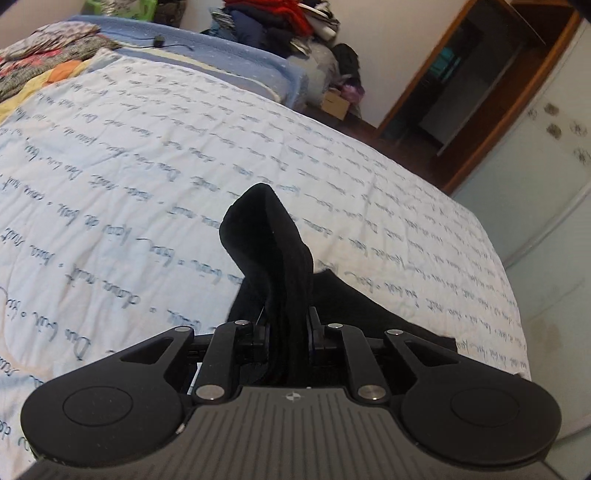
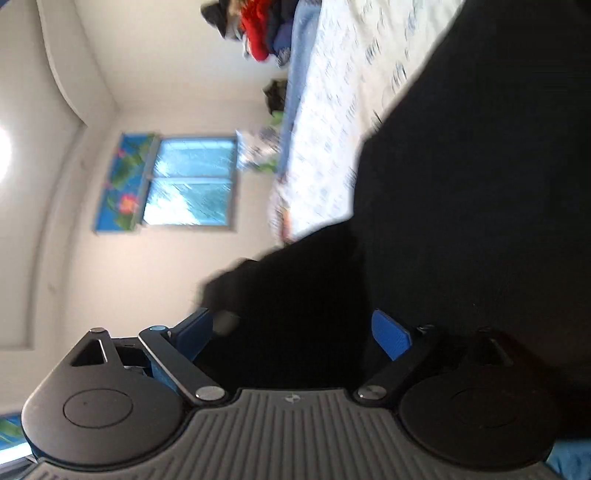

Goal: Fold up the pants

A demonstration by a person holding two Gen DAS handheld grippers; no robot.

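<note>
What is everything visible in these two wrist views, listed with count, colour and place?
pants: one, black, bunched between the left gripper's fingers, trailing onto the bed; also fills the right side of the right wrist view
quilt: one, white with blue script, covering the bed
blue sheet: one, pale blue, along the bed's far edge
clothes pile: one heap, red, navy and dark, beyond the bed
patterned bedding: one heap, multicoloured, far left corner of the bed
doorway: one, brown wooden frame, right of the bed
window: one, bright blue, on the wall
left gripper: one, black, shut on the pants
right gripper: one, black with blue pads, open, pants between the pads
</note>
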